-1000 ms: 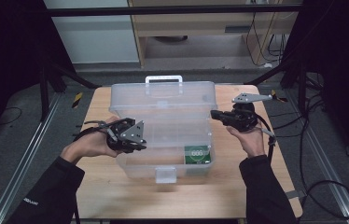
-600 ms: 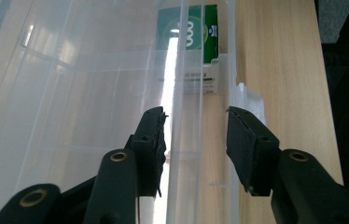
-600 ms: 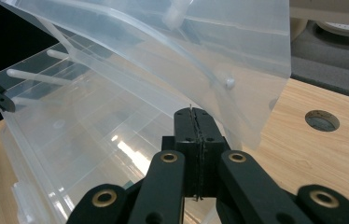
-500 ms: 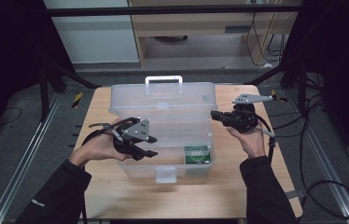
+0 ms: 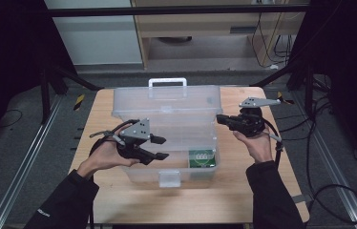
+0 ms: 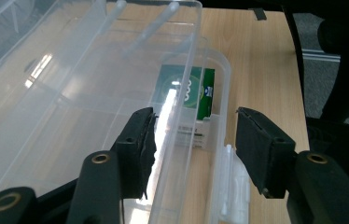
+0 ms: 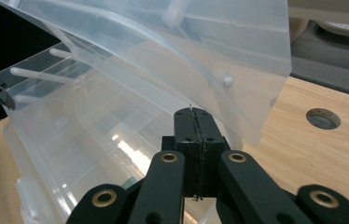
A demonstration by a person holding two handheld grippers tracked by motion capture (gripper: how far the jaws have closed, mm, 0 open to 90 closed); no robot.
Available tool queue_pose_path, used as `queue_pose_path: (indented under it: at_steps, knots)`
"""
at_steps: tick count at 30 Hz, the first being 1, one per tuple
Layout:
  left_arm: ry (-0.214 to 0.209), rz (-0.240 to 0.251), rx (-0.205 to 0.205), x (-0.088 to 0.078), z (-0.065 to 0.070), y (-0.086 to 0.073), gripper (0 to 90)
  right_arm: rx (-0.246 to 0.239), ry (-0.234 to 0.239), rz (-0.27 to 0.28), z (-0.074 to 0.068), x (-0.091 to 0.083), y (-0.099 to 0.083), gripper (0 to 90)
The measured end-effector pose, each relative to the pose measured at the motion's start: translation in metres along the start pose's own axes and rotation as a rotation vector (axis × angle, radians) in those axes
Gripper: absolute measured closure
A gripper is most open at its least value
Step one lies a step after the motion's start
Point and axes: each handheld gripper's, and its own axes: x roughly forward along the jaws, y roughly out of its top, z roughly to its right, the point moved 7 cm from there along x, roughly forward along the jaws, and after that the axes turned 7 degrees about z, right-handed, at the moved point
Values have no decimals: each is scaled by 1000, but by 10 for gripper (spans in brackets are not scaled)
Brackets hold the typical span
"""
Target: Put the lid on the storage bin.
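The clear plastic lidded storage box (image 5: pixel 167 138) sat mid-table. The left gripper (image 5: pixel 160 148) — jaws just opening wide — straddled its front wall; at three o'clock, the right gripper (image 5: pixel 220 118) stayed pressed shut, empty.

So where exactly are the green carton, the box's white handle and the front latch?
green carton (image 5: pixel 201 158), high view, on its printed top face inside the clear box.
white handle (image 5: pixel 167 81), high view, on the top bar of the handle at the lid's far edge.
front latch (image 5: pixel 169 178), high view, on the middle of the clasp.
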Motion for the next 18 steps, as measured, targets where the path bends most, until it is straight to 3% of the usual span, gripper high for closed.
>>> queue_pose_path:
  at_steps: [7,10,18]
  knots:
    - [55,92,-68,0,0,-4,474,0,1,-9,-1,-1,-3,900]
    - [85,122,-70,-2,-2,-6,485,2,4,-13,-1,-2,-5,900]
    - [146,207,-119,-11,-4,-12,595,8,-2,-5,2,-6,-9,900]
